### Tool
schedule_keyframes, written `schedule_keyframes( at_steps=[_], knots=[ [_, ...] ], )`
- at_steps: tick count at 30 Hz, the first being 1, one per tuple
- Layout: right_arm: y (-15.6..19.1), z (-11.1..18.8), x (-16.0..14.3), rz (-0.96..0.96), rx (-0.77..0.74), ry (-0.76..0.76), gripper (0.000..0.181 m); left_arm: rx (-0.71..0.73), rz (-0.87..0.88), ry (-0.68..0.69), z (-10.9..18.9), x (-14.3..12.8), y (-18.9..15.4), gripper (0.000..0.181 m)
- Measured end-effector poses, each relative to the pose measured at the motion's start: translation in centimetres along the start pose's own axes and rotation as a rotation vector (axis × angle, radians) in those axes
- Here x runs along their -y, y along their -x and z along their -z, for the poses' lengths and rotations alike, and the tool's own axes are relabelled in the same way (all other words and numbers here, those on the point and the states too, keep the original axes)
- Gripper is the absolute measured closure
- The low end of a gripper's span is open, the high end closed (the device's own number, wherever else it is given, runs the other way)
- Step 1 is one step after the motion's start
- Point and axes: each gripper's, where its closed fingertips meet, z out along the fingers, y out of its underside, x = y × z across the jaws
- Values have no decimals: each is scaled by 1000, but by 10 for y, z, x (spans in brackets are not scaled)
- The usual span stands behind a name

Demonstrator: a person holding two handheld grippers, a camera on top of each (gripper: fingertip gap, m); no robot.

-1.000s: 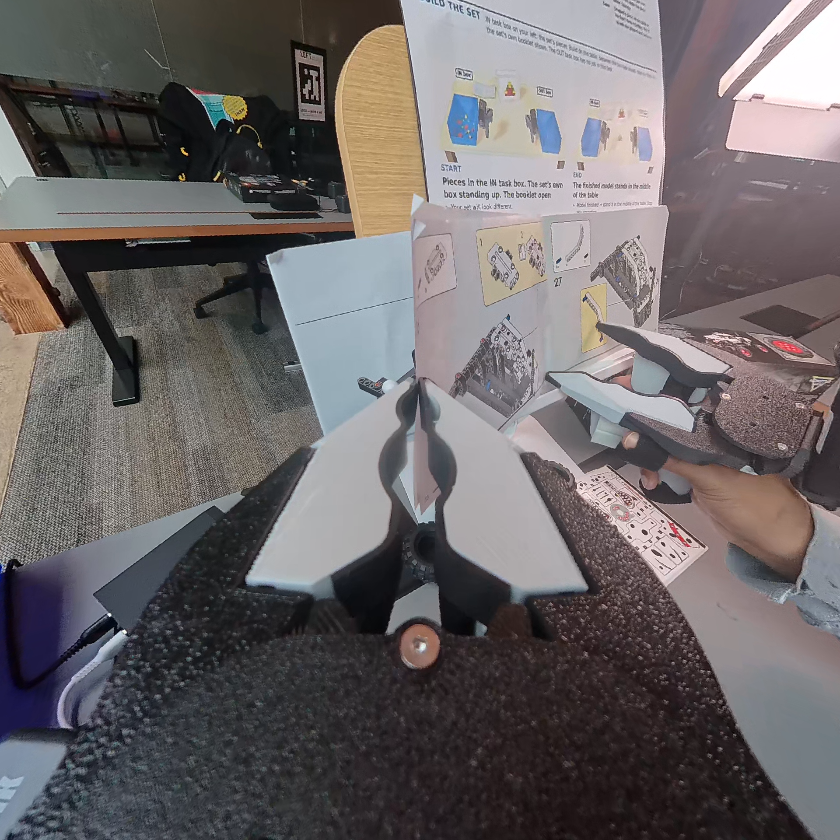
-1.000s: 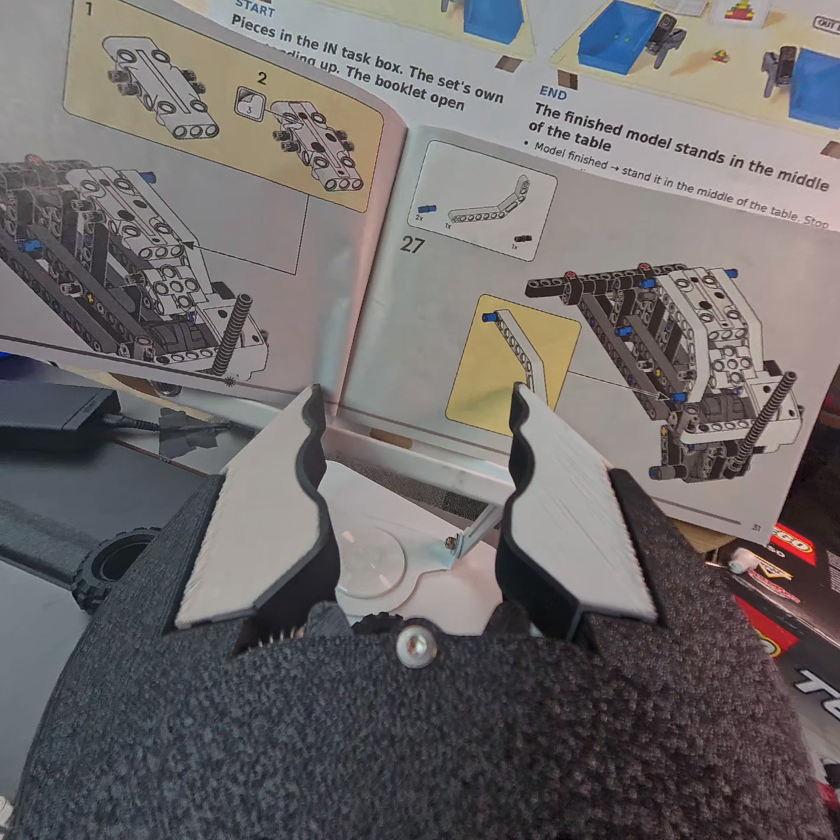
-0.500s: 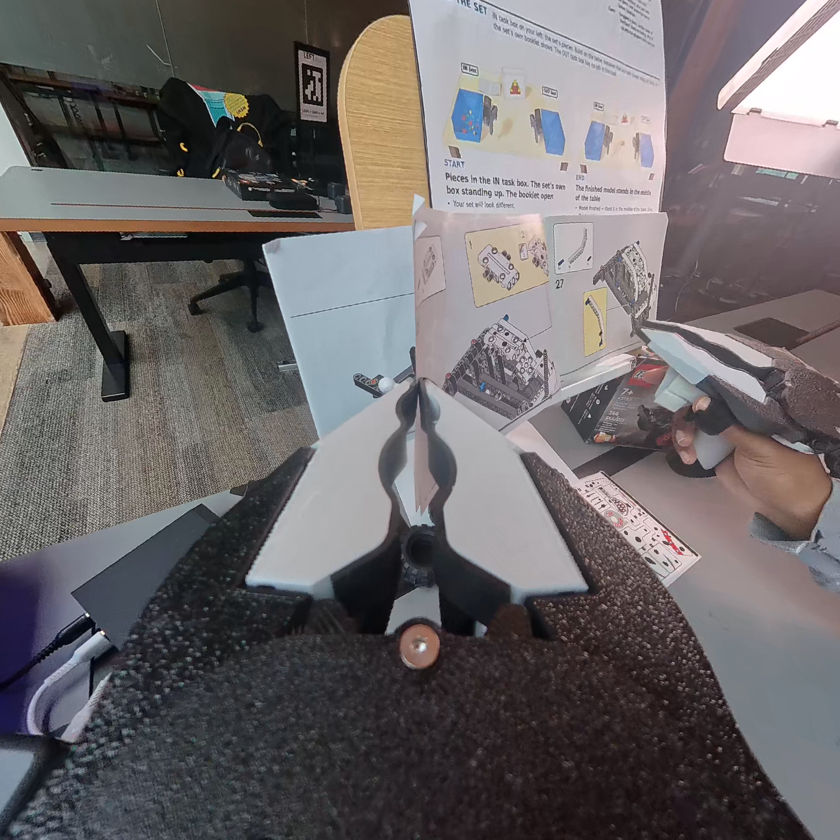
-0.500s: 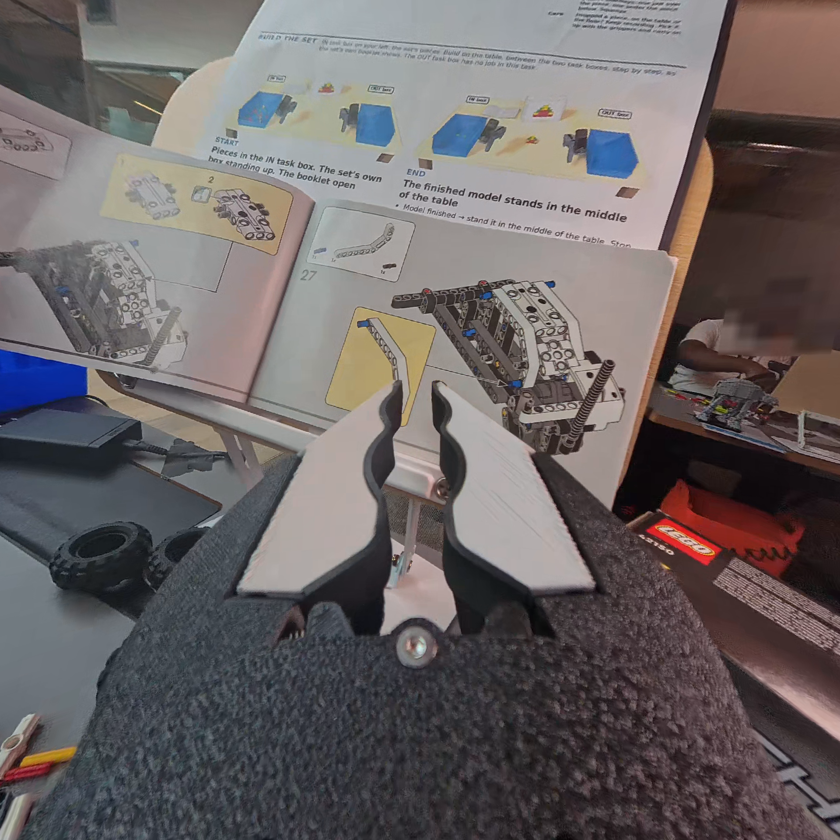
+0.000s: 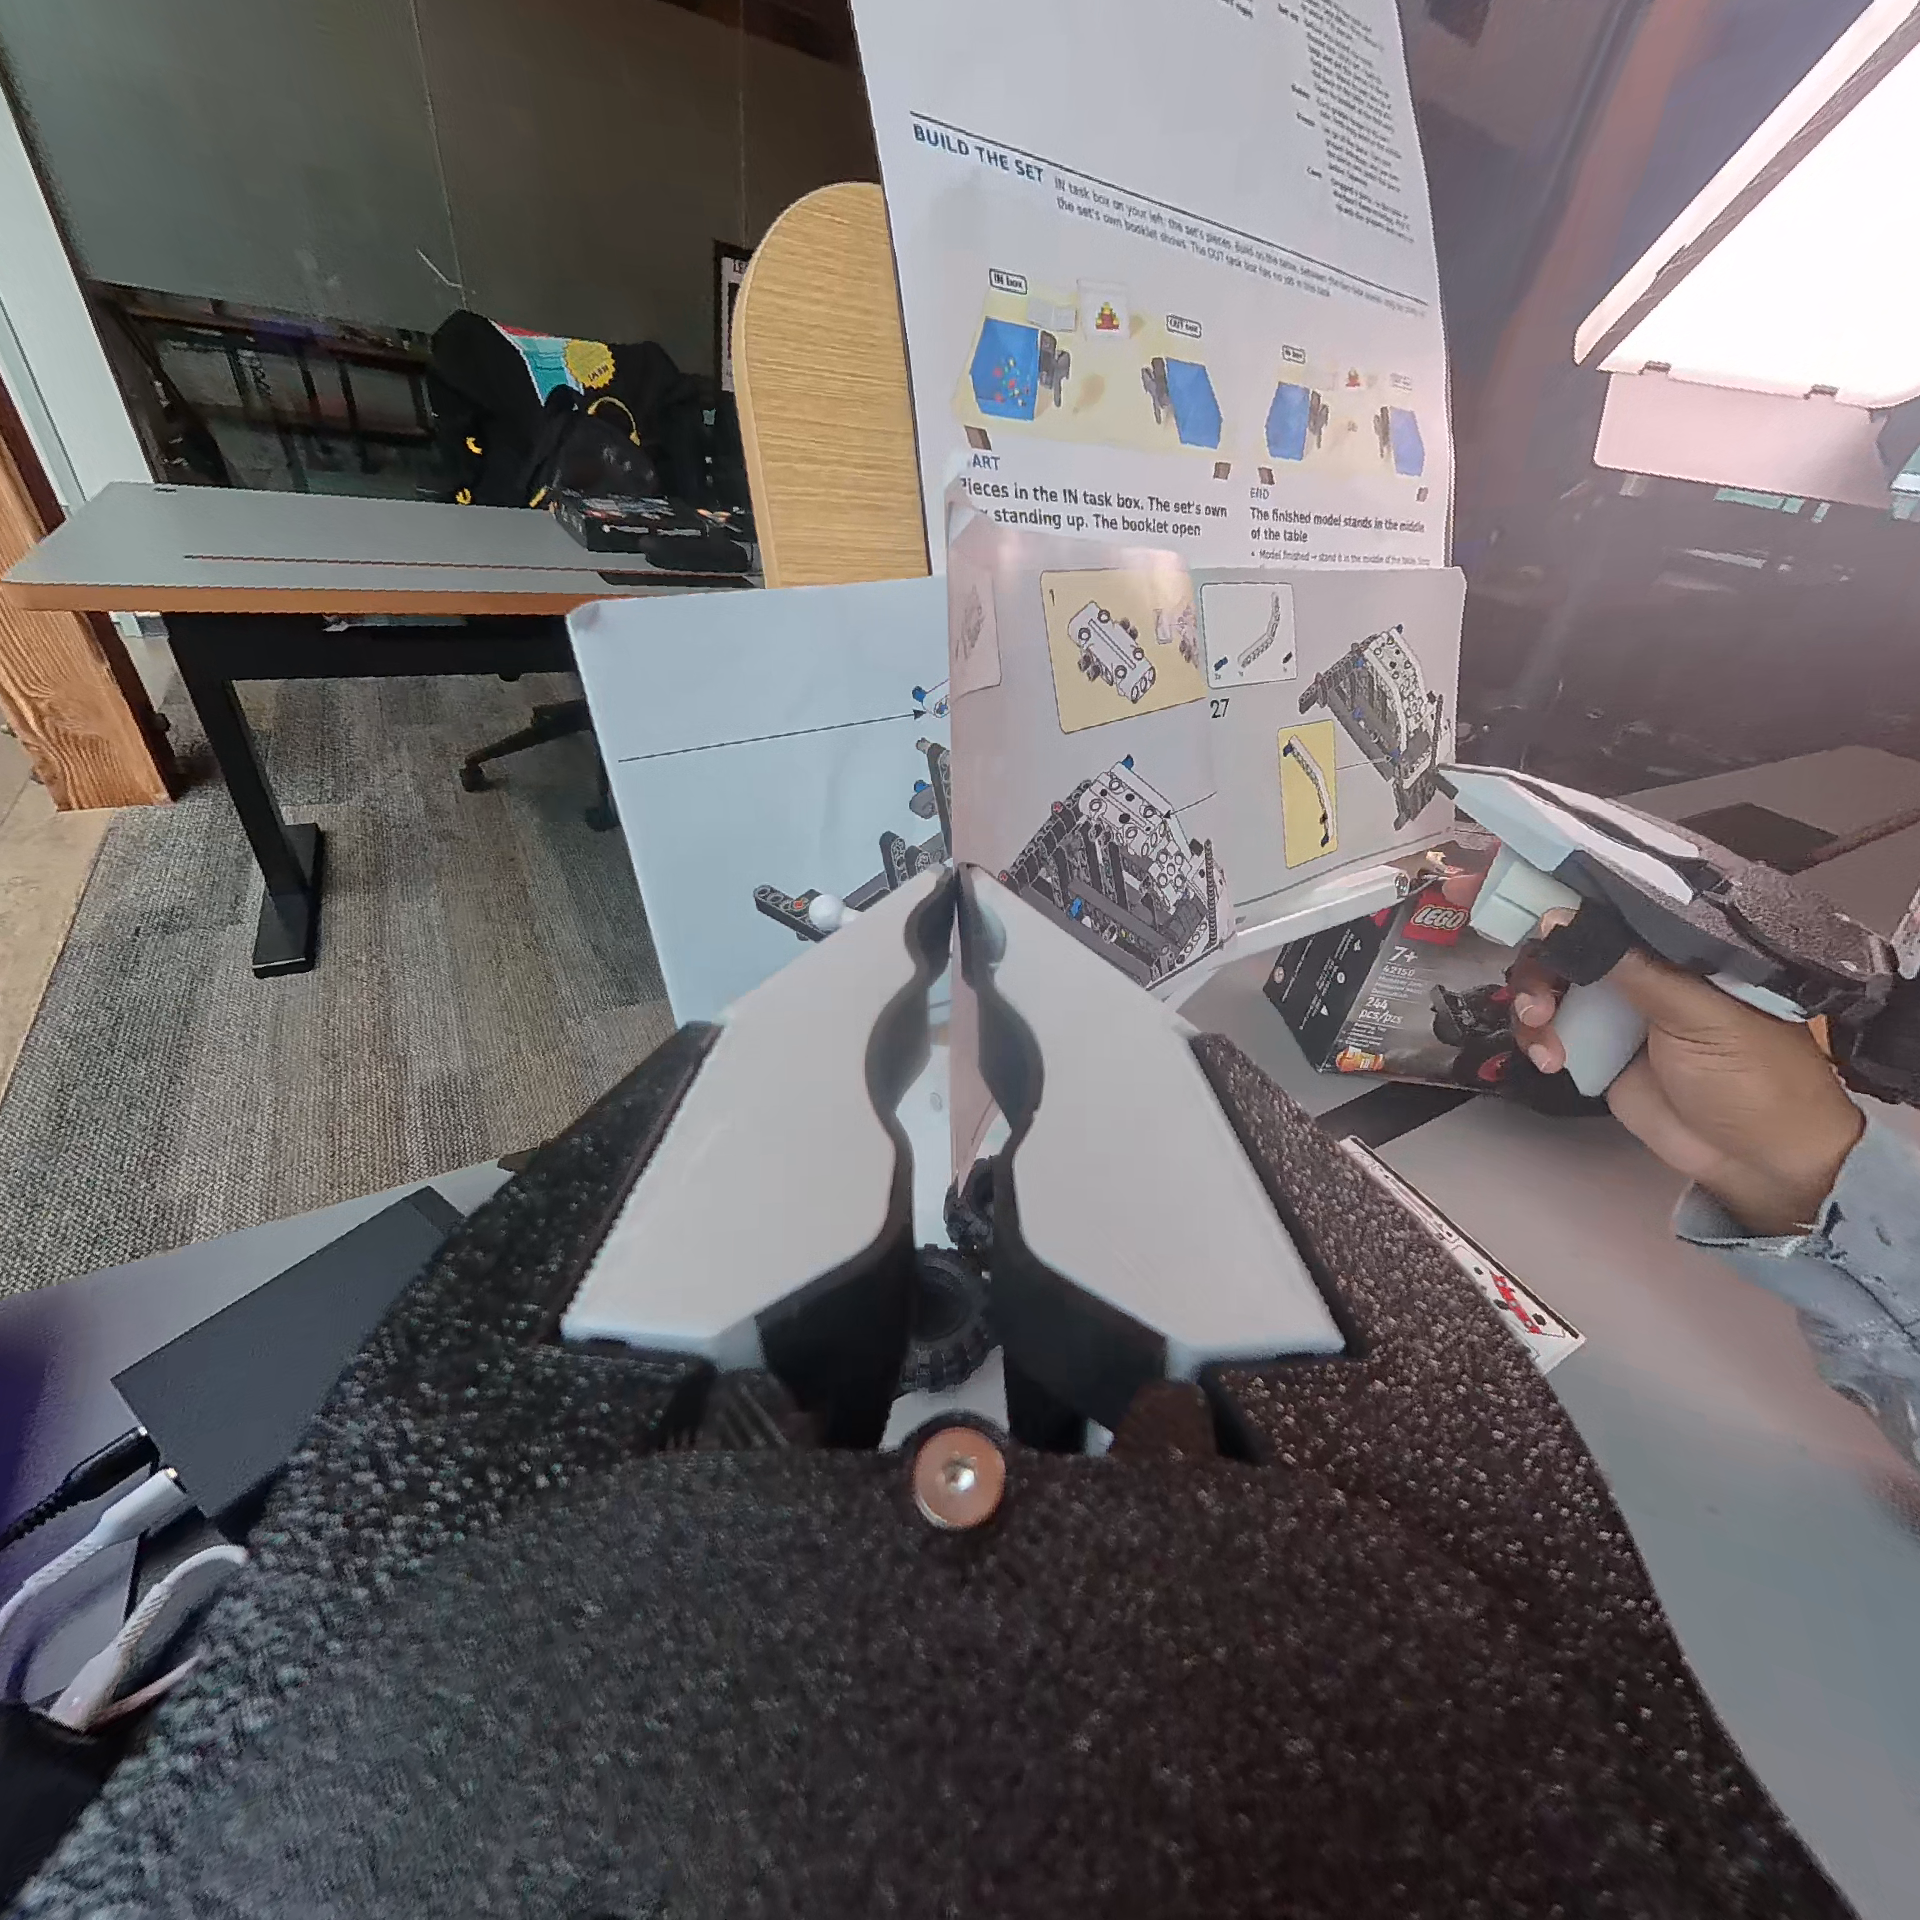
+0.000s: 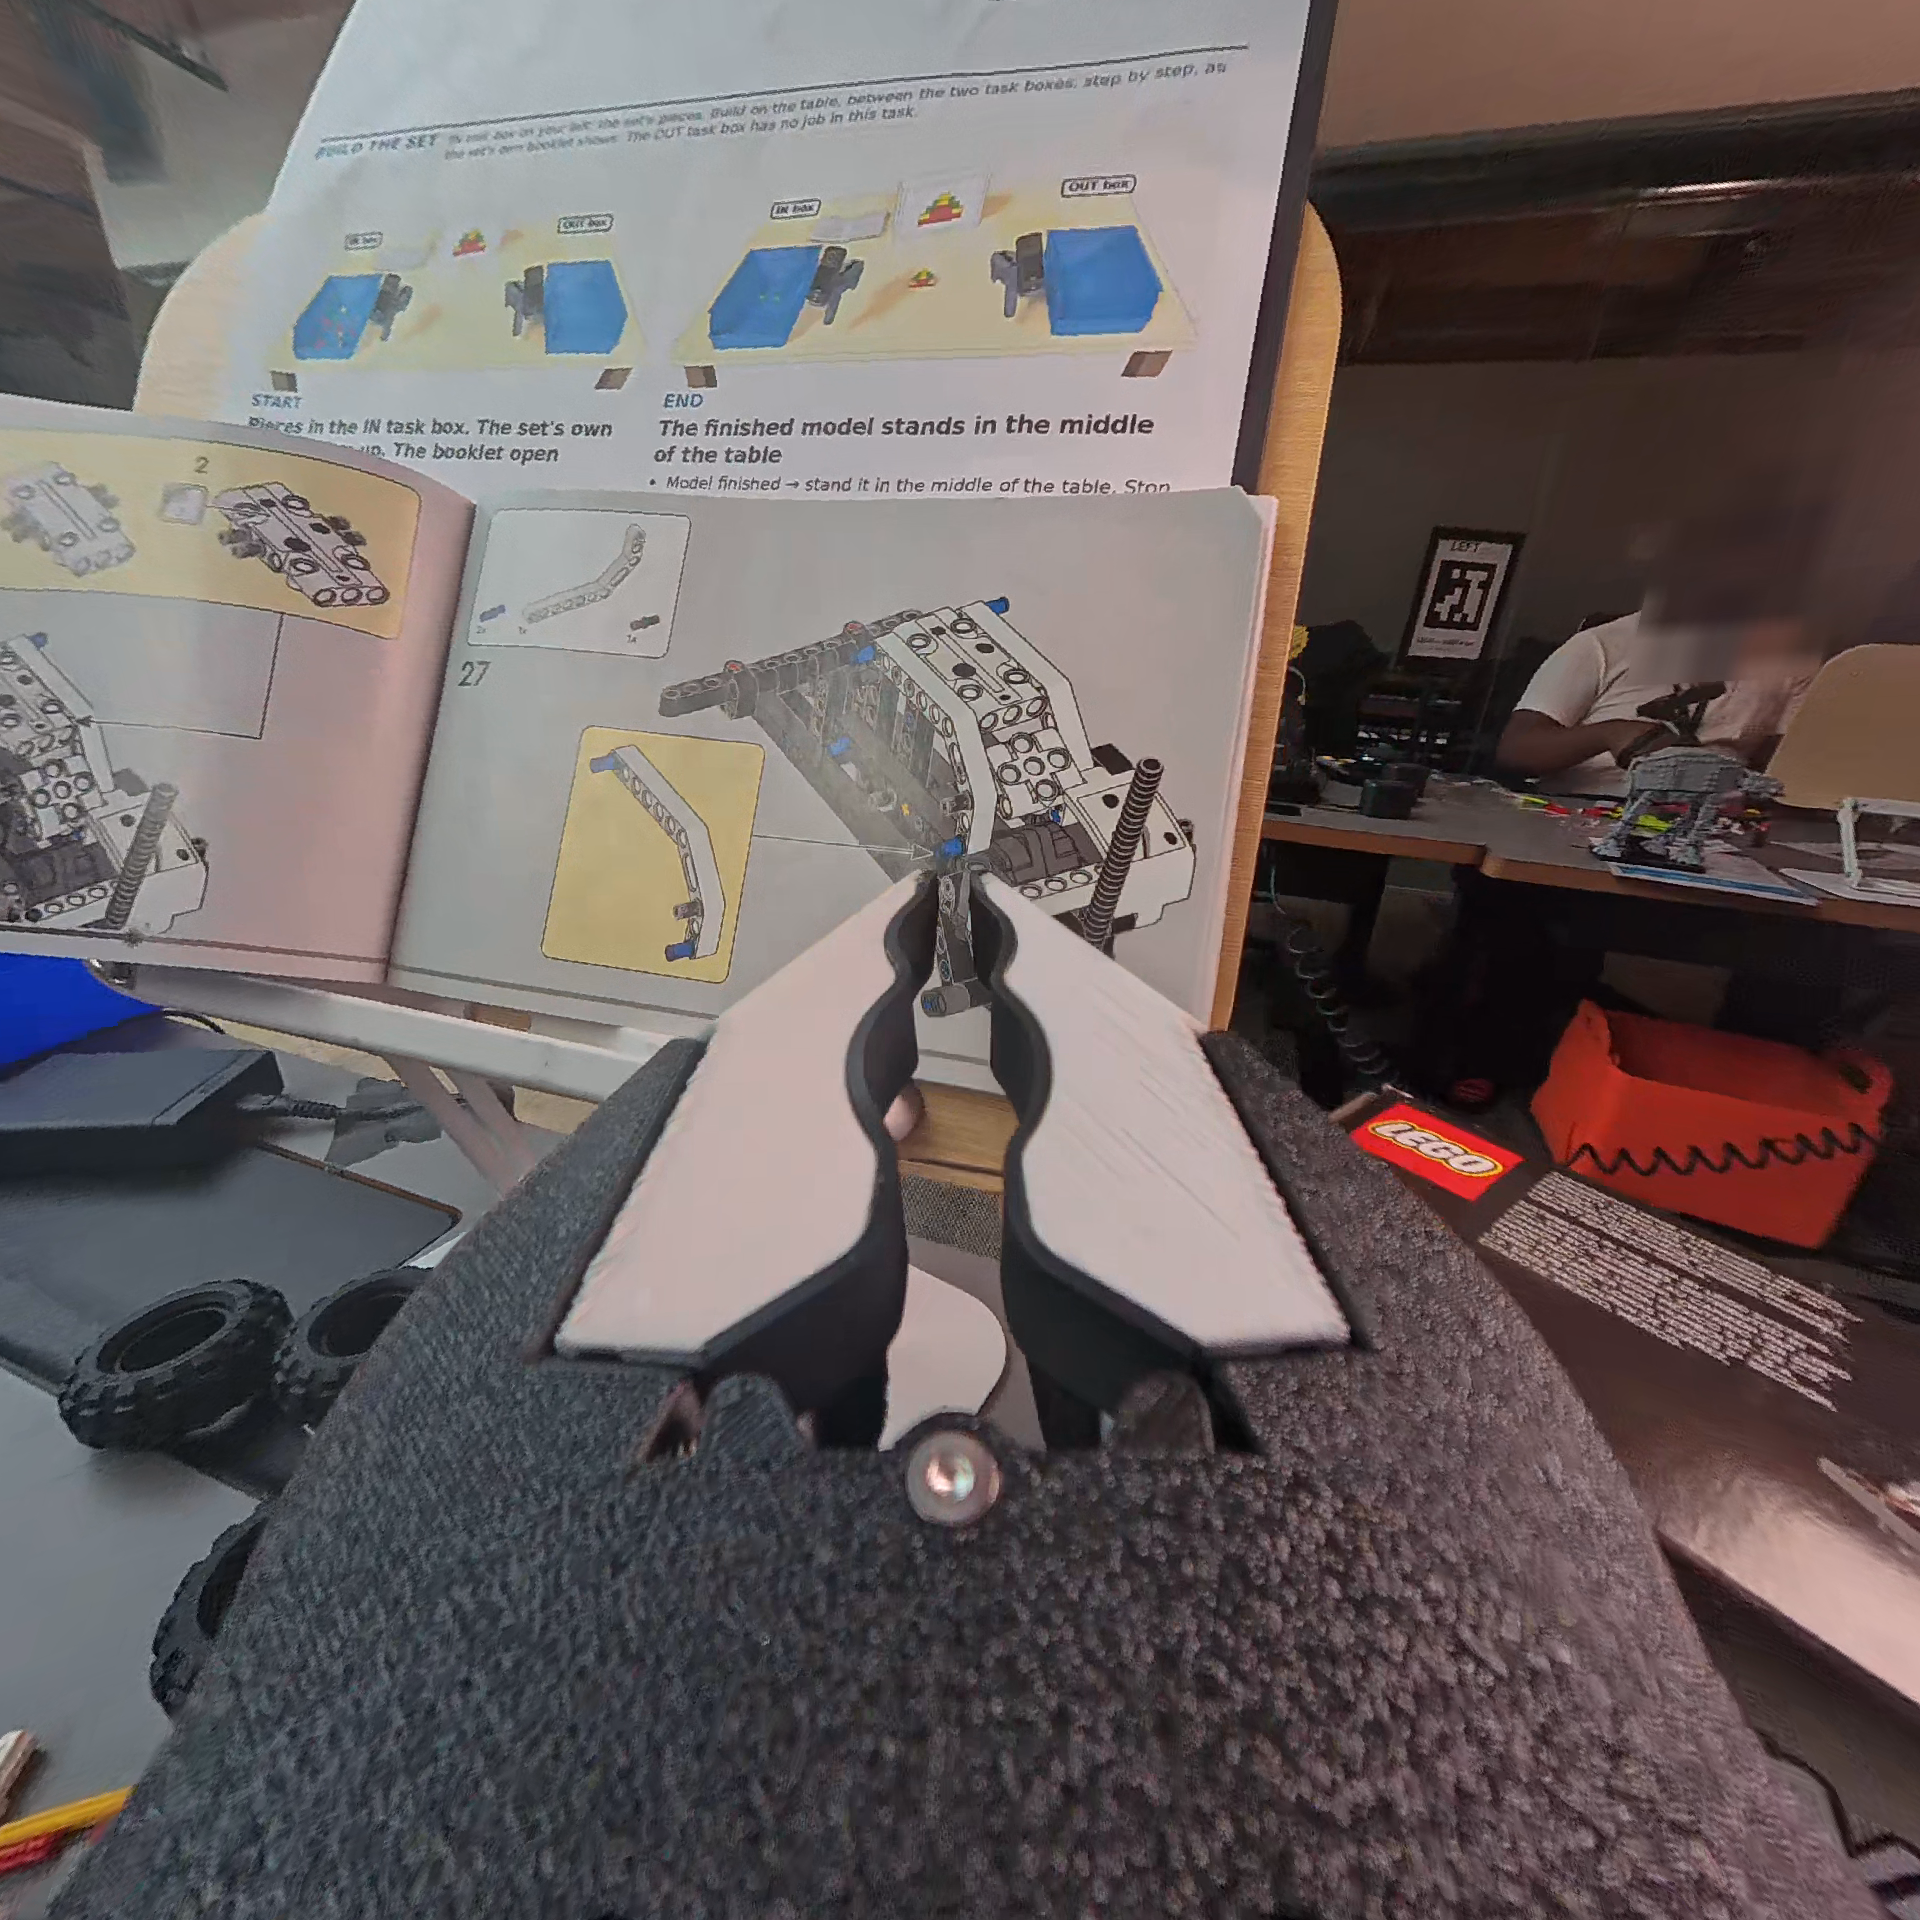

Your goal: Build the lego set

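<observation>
The instruction booklet (image 5: 1195, 727) stands open on a stand at the table's back. My left gripper (image 5: 954, 883) is shut on one of its pages (image 5: 968, 1081), which runs edge-on between the fingers and stands up from the spread. My right gripper (image 6: 951, 883) is shut in front of the lower right of the booklet's right page (image 6: 831, 644), and I see nothing held in it. In the left wrist view the right gripper (image 5: 1449, 777), held by a hand, has its tips at that page's right edge. Black tyres (image 6: 171, 1361) lie on the table to the left.
A large printed task sheet (image 6: 779, 260) stands behind the booklet. The set's black box (image 5: 1371, 977) lies right of the stand, a sticker sheet (image 5: 1475, 1278) in front of it. A black adapter (image 5: 270, 1340) lies left. An orange bin (image 6: 1704, 1122) and a seated person (image 6: 1621, 696) are far right. The grippers' ends are close to 30 cm from one another.
My right gripper has gone from wide open to shut and has pulled back and moved right along the booklet. My left gripper stays shut on the page.
</observation>
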Motion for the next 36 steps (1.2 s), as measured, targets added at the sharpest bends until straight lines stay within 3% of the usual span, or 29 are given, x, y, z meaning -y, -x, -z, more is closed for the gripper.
schedule_keyframes(
  at_steps=[10, 22, 36],
  knots=[
    [-3, -3, 13, -49, 30, -24, 175, 8, 53, -127, 13, 2, -13, 181],
    [-7, -3, 4, -12, 42, 0, 175, -9, 63, -207, 11, 8, -14, 181],
    [6, -5, -1, 33, 69, 25, 175, -15, 53, -219, 10, 8, -20, 181]
  ],
)
